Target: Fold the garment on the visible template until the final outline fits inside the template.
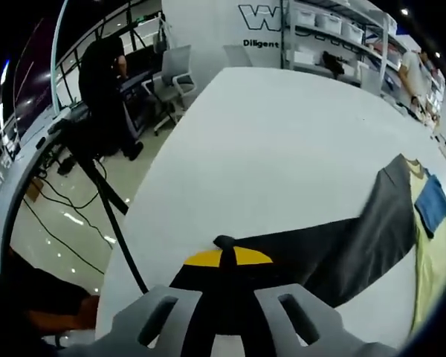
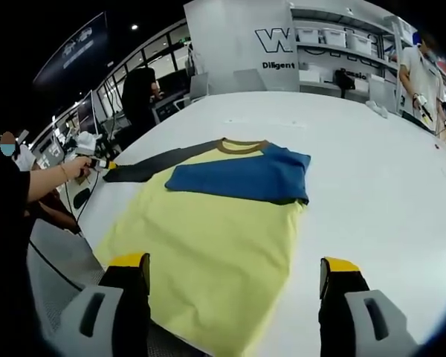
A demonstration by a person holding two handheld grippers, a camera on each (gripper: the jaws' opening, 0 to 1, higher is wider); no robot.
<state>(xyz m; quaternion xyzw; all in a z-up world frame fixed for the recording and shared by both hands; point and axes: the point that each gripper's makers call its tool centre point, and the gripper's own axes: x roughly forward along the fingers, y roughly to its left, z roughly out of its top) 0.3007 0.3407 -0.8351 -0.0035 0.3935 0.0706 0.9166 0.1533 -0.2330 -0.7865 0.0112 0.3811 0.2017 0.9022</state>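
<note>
A yellow T-shirt lies flat on the white table, collar away from me. Its blue sleeve is folded across the chest. The dark grey sleeve stretches out to the left. My left gripper is shut on that grey sleeve at its cuff, and it appears in the right gripper view as the left gripper, held by a hand near the table's left edge. My right gripper is wide open above the shirt's hem, with nothing between its fingers.
The table's left edge drops to a glossy floor with a black tripod and cables. A person in black stands by office chairs. Shelves with boxes and another person are at the back right.
</note>
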